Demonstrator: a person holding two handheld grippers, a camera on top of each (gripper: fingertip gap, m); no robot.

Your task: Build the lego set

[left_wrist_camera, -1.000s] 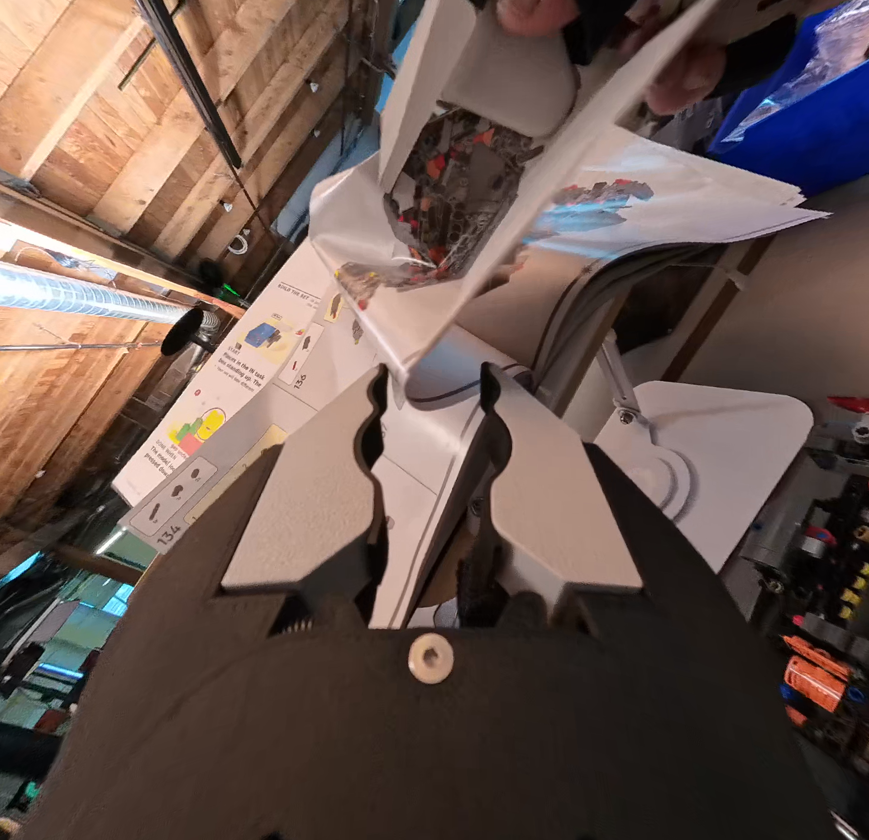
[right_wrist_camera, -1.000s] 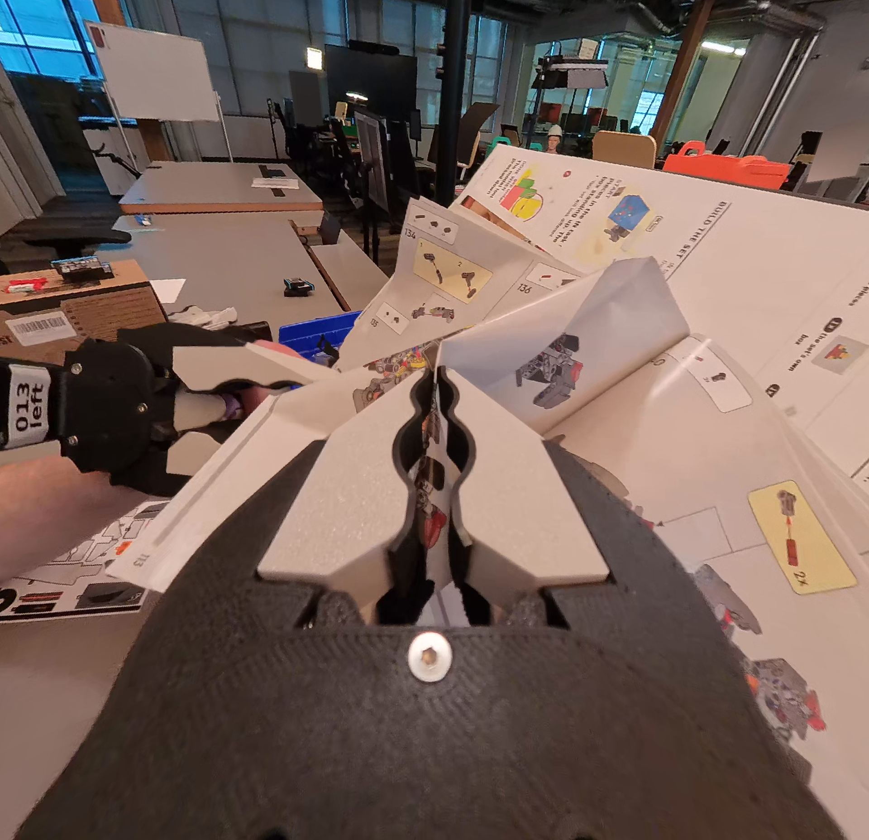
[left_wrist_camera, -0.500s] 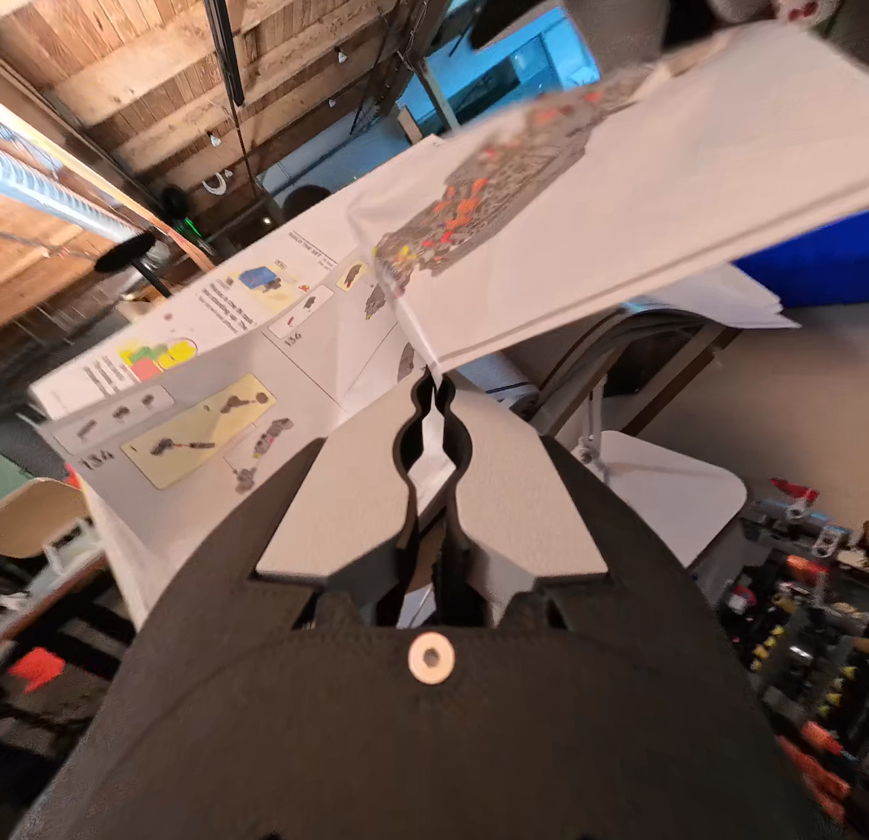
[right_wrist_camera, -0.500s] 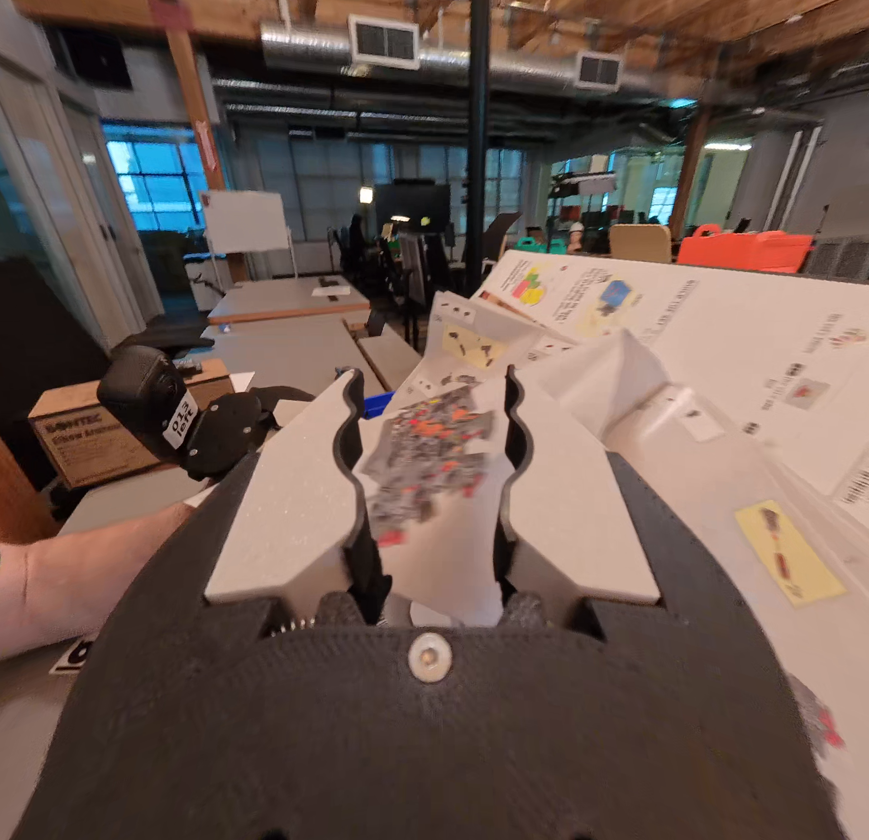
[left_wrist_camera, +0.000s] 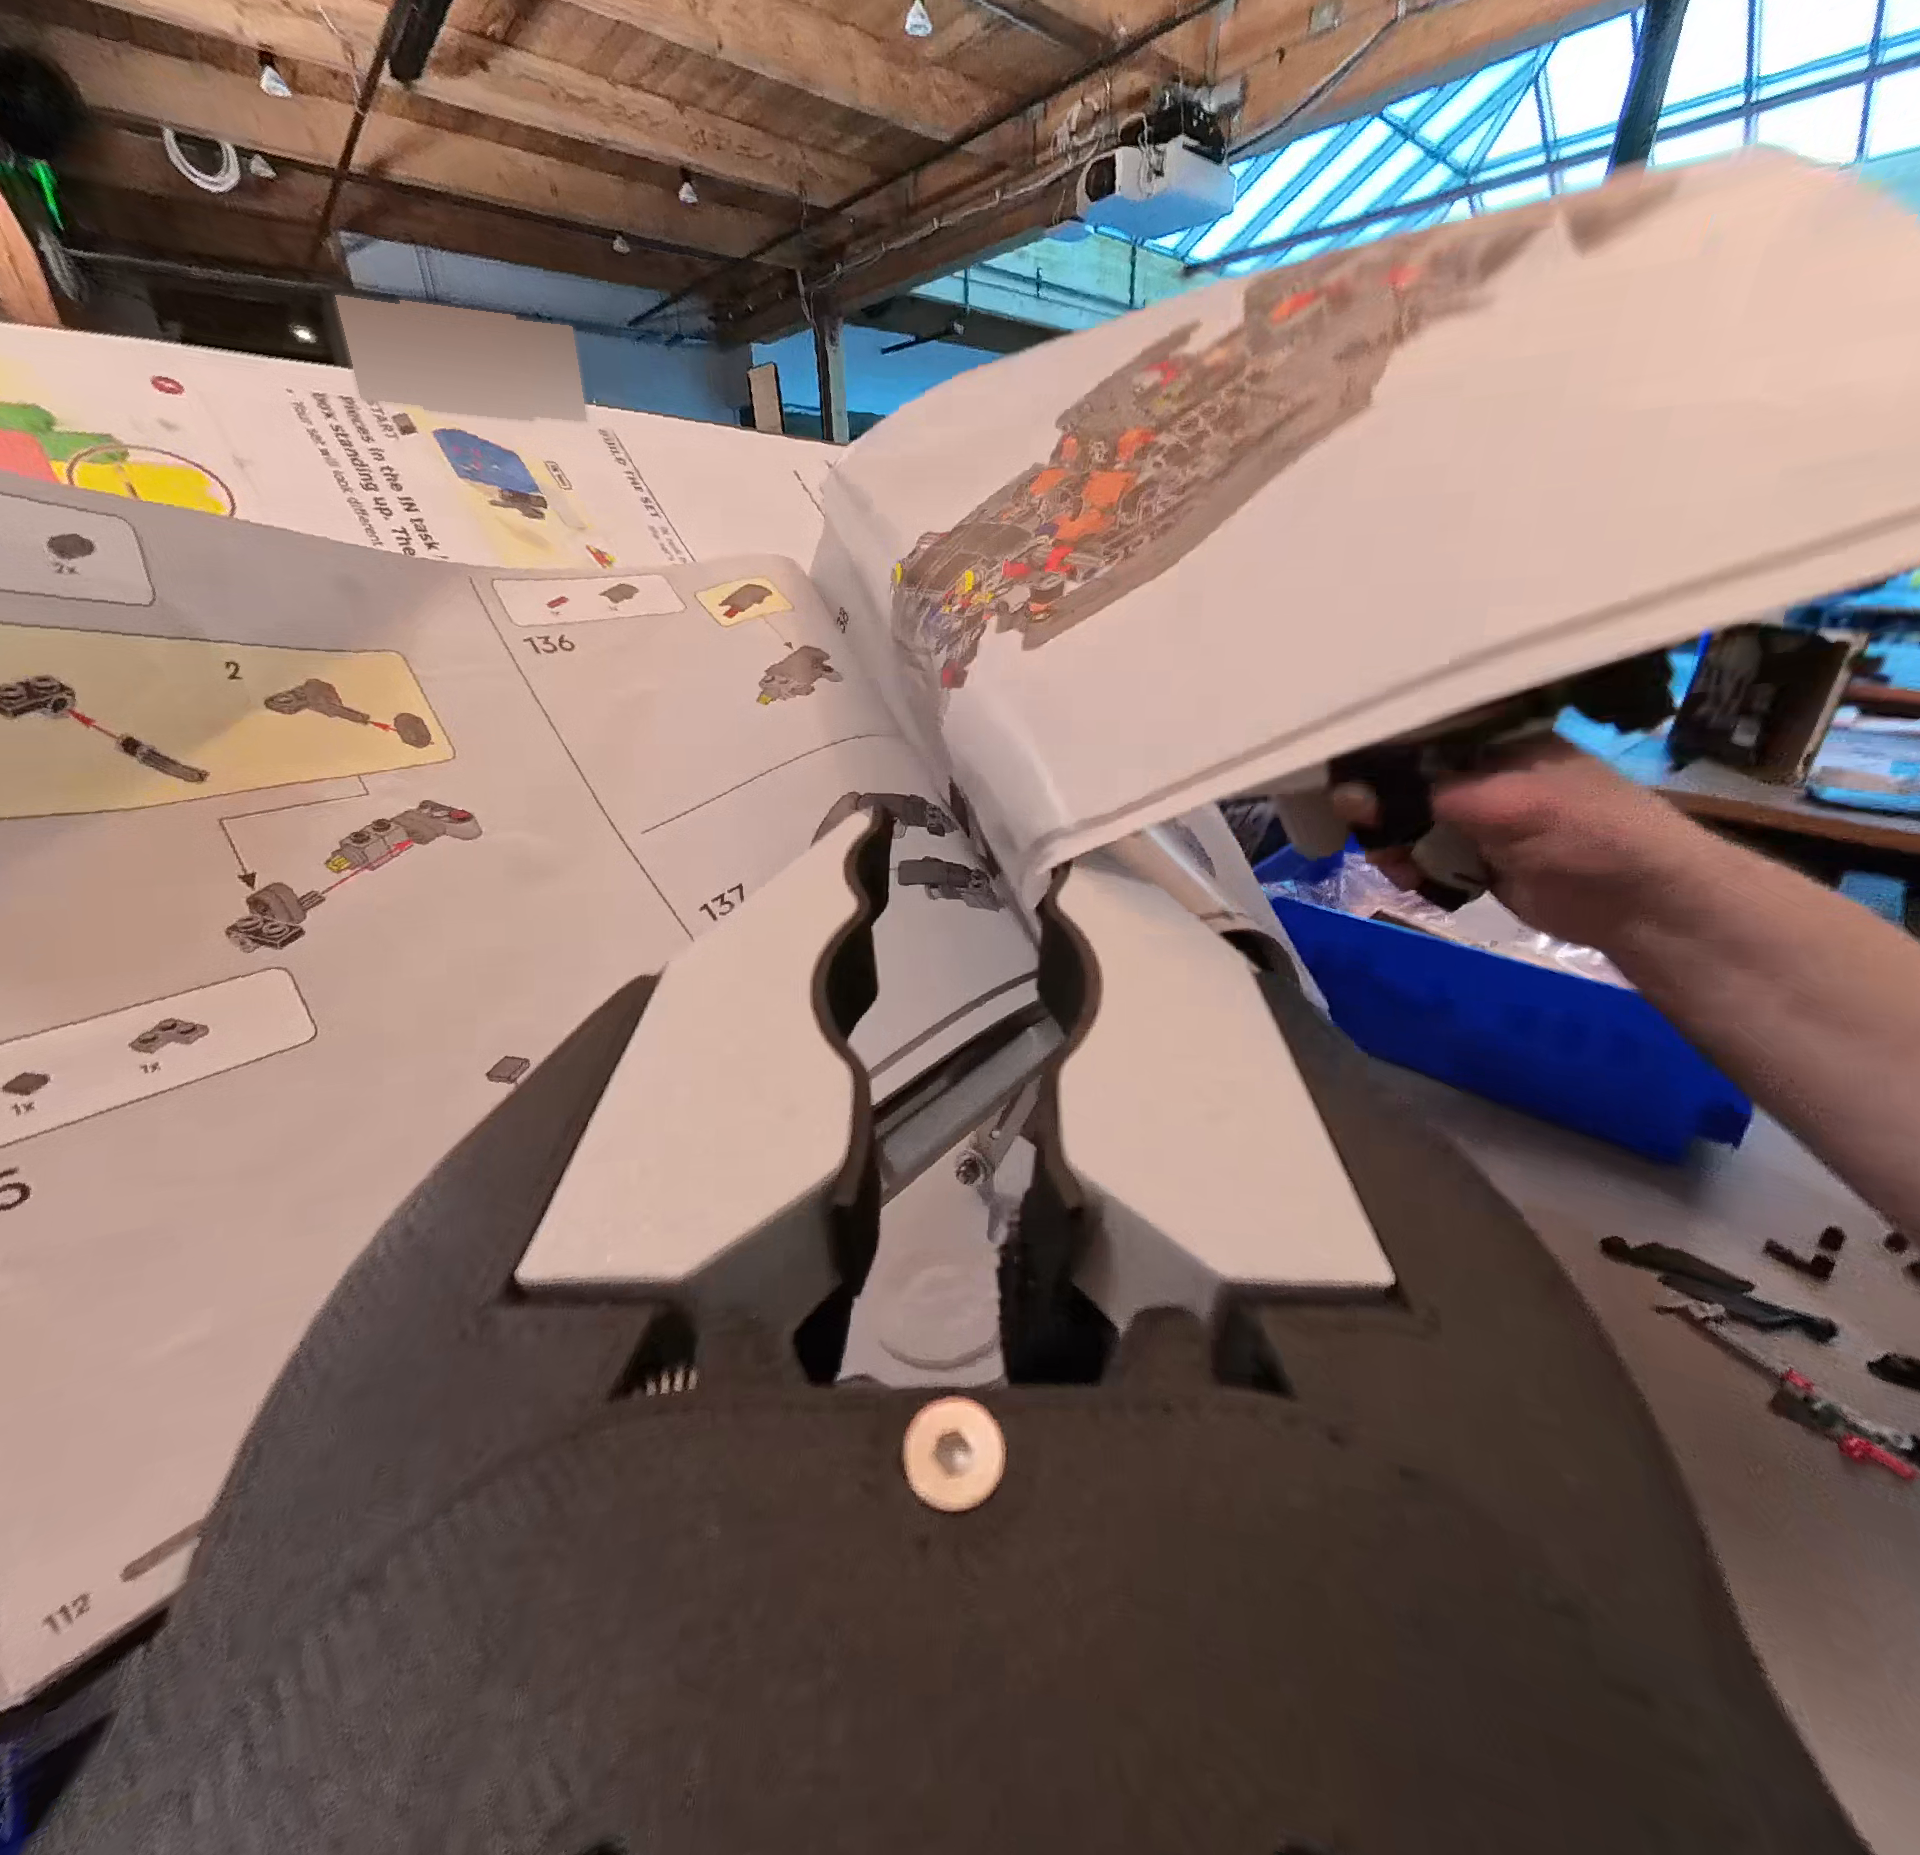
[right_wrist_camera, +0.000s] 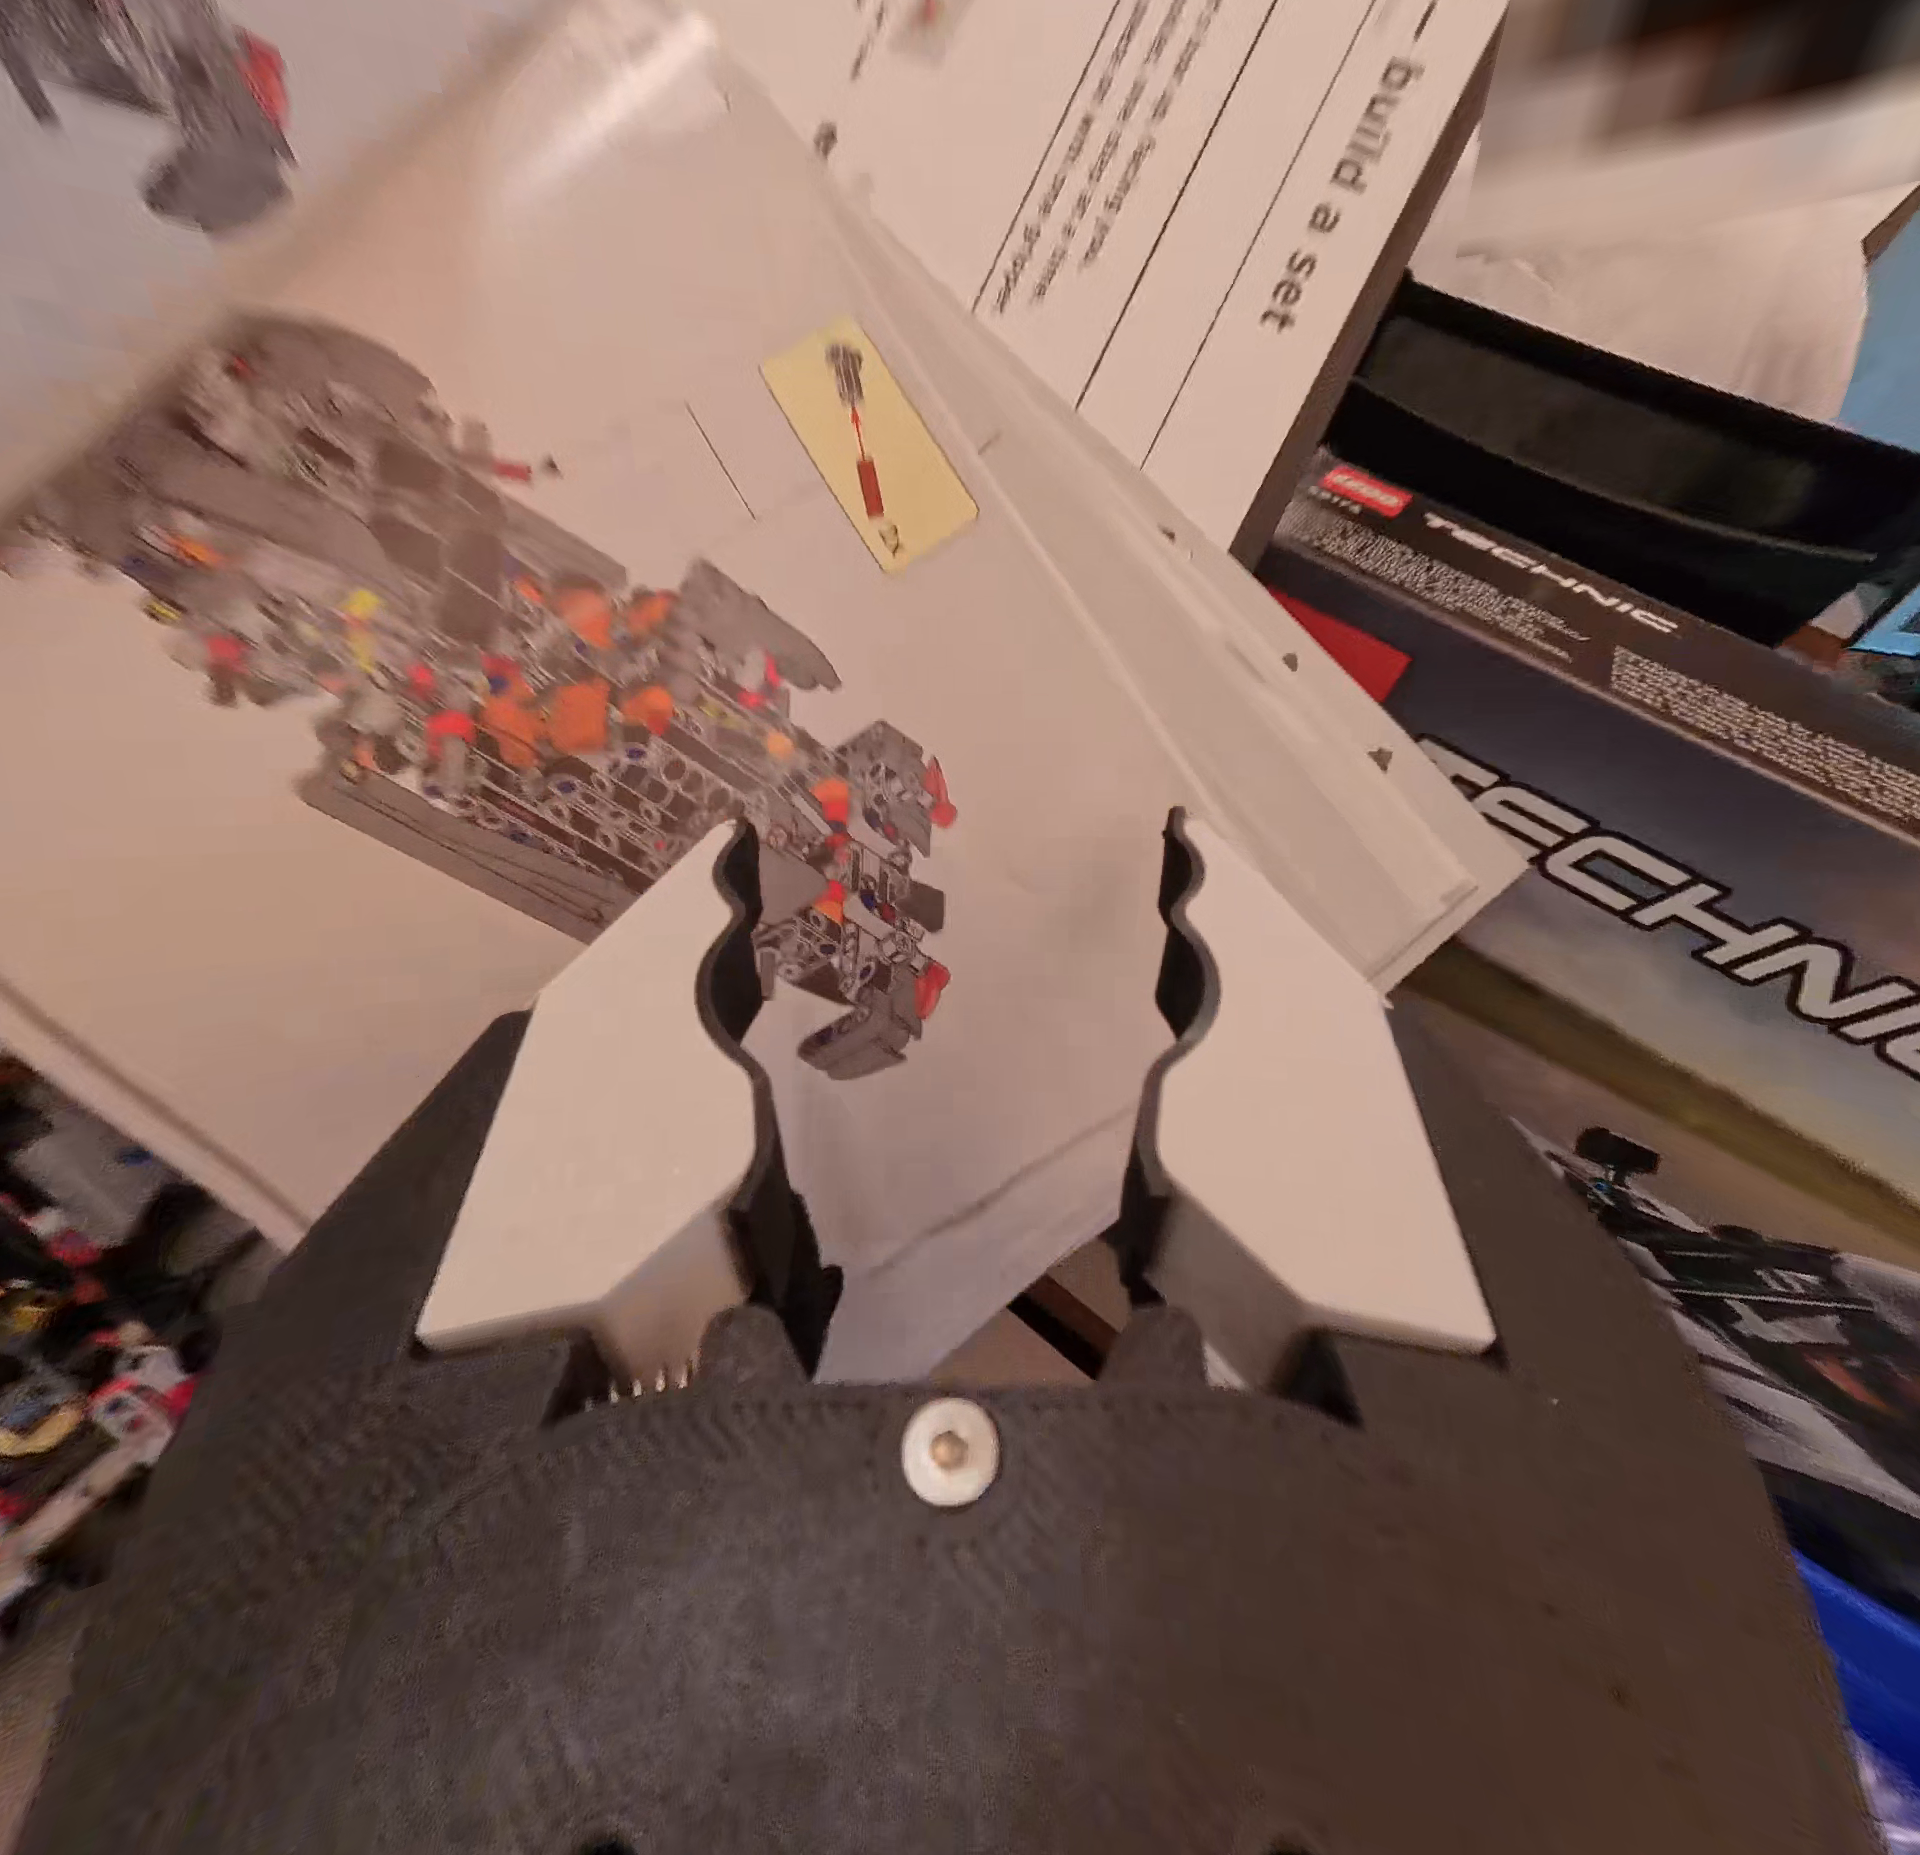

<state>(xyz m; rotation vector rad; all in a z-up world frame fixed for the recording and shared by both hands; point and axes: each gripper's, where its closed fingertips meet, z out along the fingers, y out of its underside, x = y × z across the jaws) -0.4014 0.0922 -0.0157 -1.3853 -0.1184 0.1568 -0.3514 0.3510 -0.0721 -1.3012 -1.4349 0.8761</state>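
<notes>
The thick white paper instruction booklet [left_wrist_camera: 665,870] stands propped open on a stand above the grey table [left_wrist_camera: 1621,1493], its spine running up and away from the left gripper [left_wrist_camera: 951,870]. A sheaf of its pages [left_wrist_camera: 1455,517] hangs lifted to the right, fanned nearly level, with the printed model picture facing down. Paper like this is light, limp and easily creased, so I judge it best pinched at a free outer edge, well away from the fold. Behind it lies the dark cardboard set box [right_wrist_camera: 1621,683], and a blue plastic bin [left_wrist_camera: 1507,1026] sits just beside the booklet. Small dark loose lego pieces [left_wrist_camera: 1756,1317] lie scattered on the table. The left gripper is parted, grasping nothing, though the page edge may brush one finger. The right gripper [right_wrist_camera: 956,860] gapes wide, empty.
</notes>
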